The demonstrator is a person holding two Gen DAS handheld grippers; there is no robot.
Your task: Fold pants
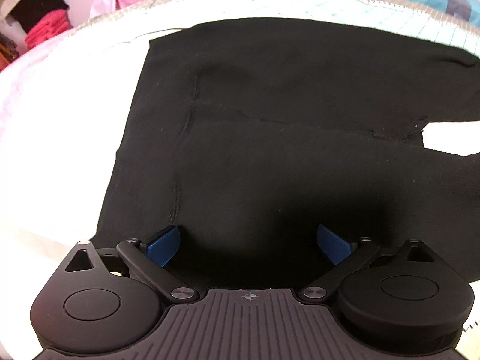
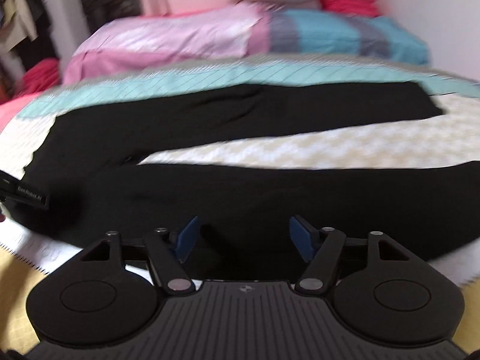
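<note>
Black pants (image 1: 270, 138) lie spread flat on a bed. The left wrist view shows the waist and seat part, with the crotch split at the right. My left gripper (image 1: 249, 244) is open just above the near edge of the waist, blue pads wide apart. In the right wrist view the two legs (image 2: 240, 189) run out to the right with a gap of bedspread between them. My right gripper (image 2: 243, 237) is open over the near leg's lower edge. The left gripper's body (image 2: 27, 196) shows at the left edge there.
The bedspread (image 2: 300, 150) is white and cream with a teal band (image 2: 210, 75) beyond the pants. Pink and blue pillows (image 2: 240, 33) lie at the head of the bed. Shelves with red and dark clothes (image 1: 45, 27) stand at the far left.
</note>
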